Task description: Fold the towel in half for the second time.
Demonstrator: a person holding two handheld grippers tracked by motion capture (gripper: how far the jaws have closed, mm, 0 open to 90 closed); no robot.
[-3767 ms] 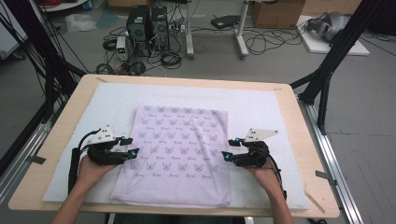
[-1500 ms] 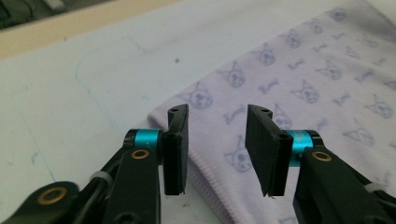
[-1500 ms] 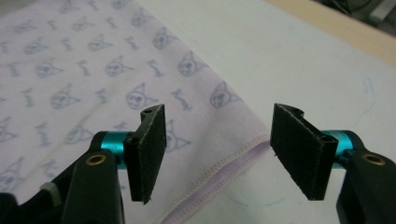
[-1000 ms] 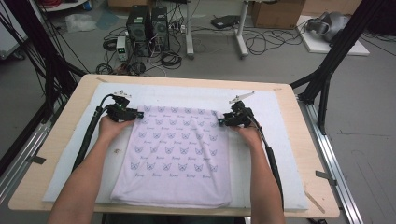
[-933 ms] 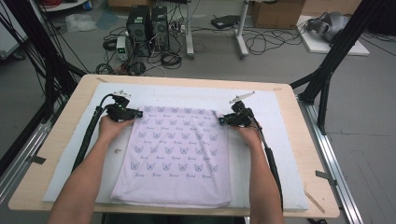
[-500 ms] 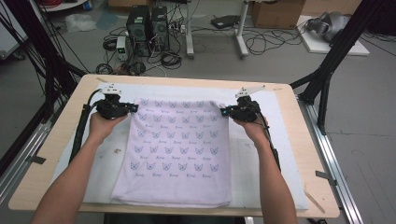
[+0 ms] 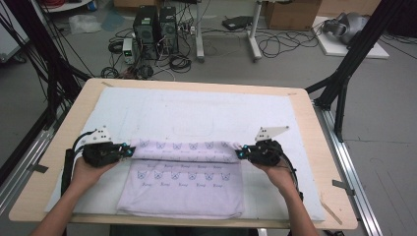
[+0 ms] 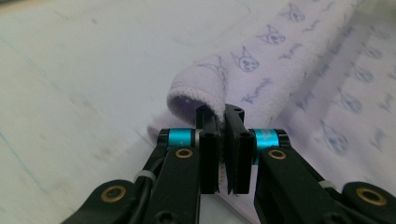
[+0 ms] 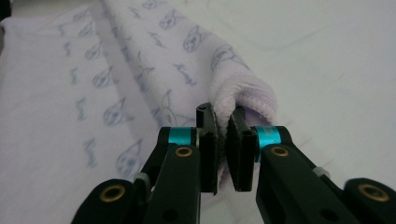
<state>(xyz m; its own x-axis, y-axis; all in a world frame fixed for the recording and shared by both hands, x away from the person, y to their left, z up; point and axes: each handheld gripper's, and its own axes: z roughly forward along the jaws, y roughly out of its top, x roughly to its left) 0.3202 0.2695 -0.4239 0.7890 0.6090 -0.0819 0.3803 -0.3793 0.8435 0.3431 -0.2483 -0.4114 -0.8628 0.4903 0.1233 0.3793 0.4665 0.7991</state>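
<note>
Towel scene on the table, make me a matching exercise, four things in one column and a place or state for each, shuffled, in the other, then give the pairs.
Column one:
1. left gripper
2. right gripper
3. lilac towel
4. white mat

Column two:
A. spread flat over the wooden table top
B. shut on the towel's far corner at the right of the high view
C. far edge lifted and curled over the near part
D. shut on the towel's far corner at the left of the high view

Pairs: 1-D, 2-B, 3-C, 4-A
</note>
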